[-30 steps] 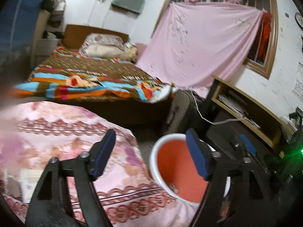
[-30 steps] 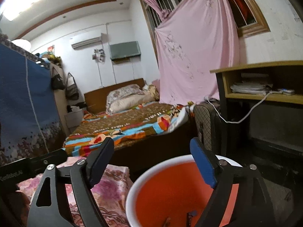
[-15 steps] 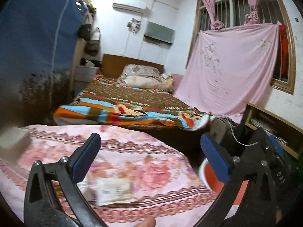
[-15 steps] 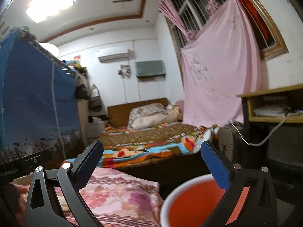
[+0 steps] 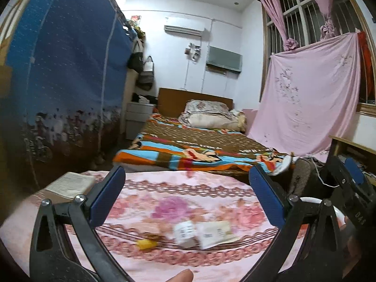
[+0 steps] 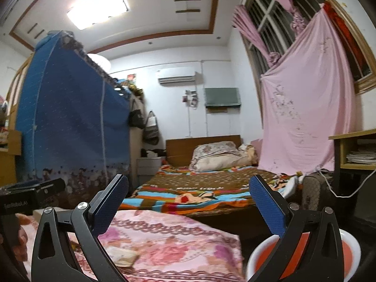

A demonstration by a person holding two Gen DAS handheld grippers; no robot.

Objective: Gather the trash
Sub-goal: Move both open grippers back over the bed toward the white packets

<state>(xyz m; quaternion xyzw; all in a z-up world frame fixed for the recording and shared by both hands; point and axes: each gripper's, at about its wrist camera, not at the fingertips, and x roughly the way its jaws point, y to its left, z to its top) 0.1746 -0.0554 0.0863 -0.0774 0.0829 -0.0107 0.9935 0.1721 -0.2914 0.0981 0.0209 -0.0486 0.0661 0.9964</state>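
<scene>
Several bits of trash lie on the pink floral blanket [image 5: 192, 195]: a small white box [image 5: 184, 233], a flat beige packet [image 5: 216, 233] and a yellow scrap [image 5: 146, 244]. My left gripper [image 5: 185, 192] hovers over them, open and empty. The right gripper [image 6: 188, 202] is open too, with nothing between its blue pads, and looks level across the room. A white bin with an orange inside [image 6: 347, 251] stands low at the right, partly behind the right finger. Its rim [image 5: 312, 199] shows in the left wrist view.
An open book [image 5: 70, 184] lies at the blanket's far left. Beyond is a bed with a striped cover [image 5: 199, 150], a blue fabric wardrobe [image 5: 65, 82] at left, a pink sheet over the window [image 5: 312, 103] and a wooden desk [image 6: 352, 150] at right.
Both grippers swung left and tilted up, away from the bin, and opened wider. The bin slid to the right edge of each view. The trash on the blanket came into the left view.
</scene>
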